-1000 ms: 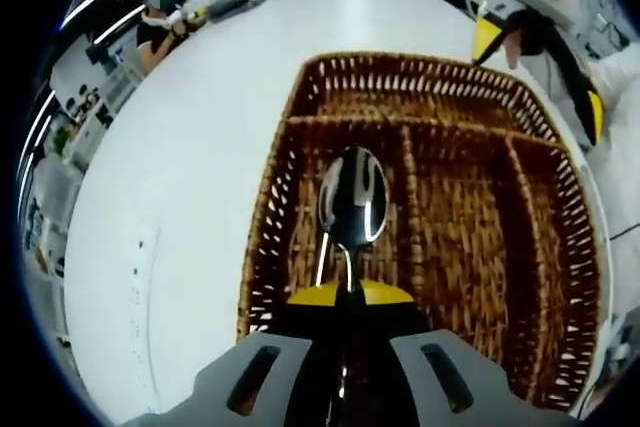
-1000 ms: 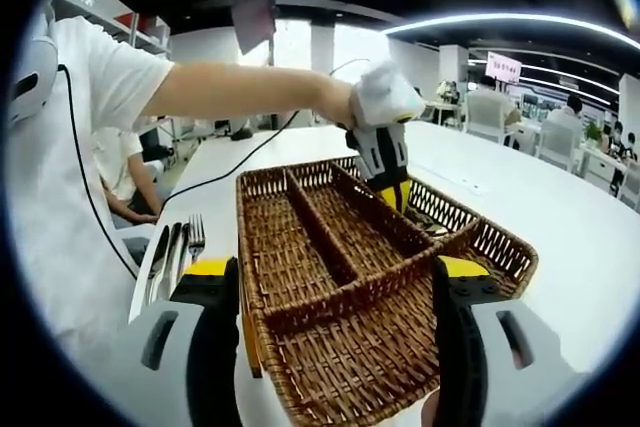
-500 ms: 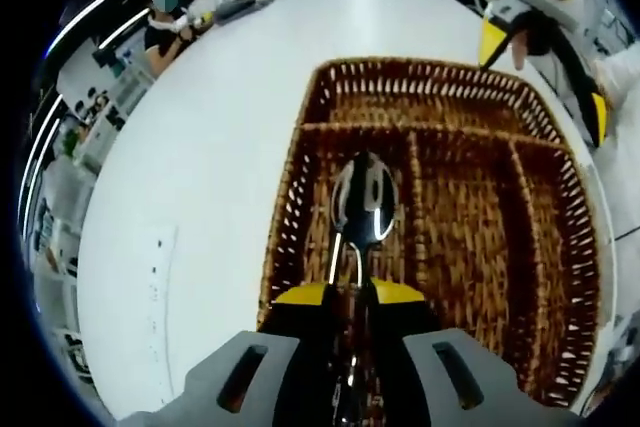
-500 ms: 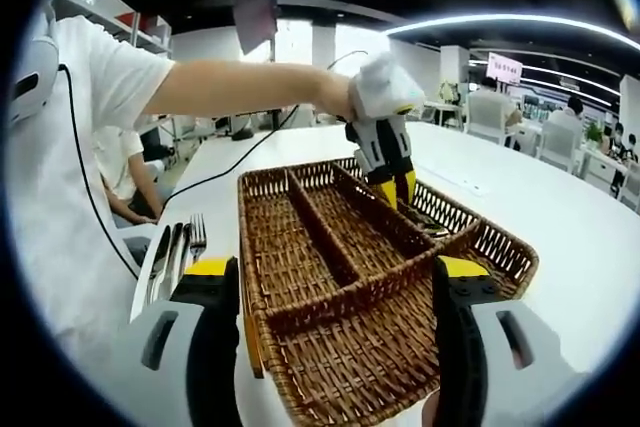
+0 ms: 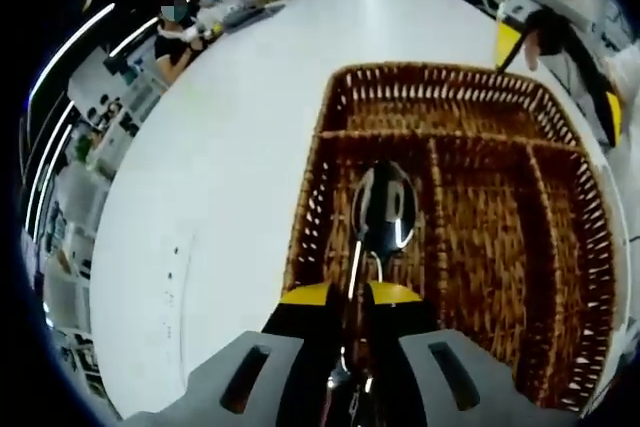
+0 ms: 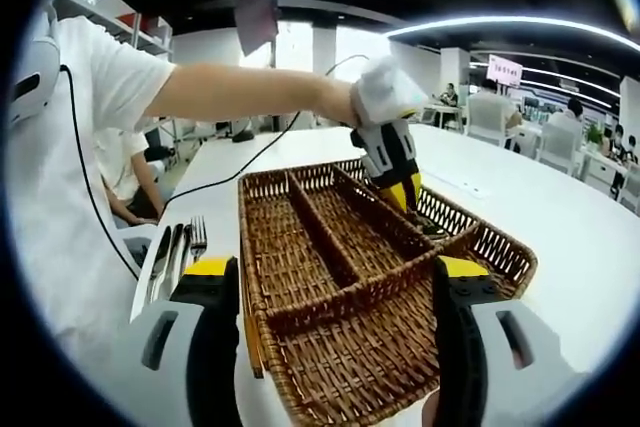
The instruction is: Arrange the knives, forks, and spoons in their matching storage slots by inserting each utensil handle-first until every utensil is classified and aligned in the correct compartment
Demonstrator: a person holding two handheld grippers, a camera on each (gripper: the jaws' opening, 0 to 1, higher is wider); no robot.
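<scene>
spoon [image 5: 382,215] sits clamped by its handle between the shut yellow tips of the left gripper [image 5: 348,297], bowl pointing away from the camera and hanging over the leftmost long slot of the basket [image 5: 560,247] in the left gripper view. whether the bowl touches the wicker floor cannot be told. the basket is brown woven wicker with three long slots side by side and one cross slot at the far end. in the right gripper view the left gripper [image 6: 400,190] comes down into the far side of the basket [image 6: 300,247], held by a gloved hand [image 6: 385,90] on a bare arm from a white sleeve.

the right gripper [image 6: 335,282] has its jaws wide apart, holding nothing, one on each side of the near end of the basket. in the left gripper view it [image 5: 555,37] shows at the far right corner of the basket.

a fork [image 6: 196,237] and other cutlery [image 6: 165,259] lie together on the table [image 6: 560,237] just left of the basket in the right gripper view.

the table is white, smooth and wide [image 5: 230,147]. a dark cable [image 6: 240,162] trails across it. around it is a bright open room with strip lights on a dark ceiling, more white tables and chairs, and seated people far off.
</scene>
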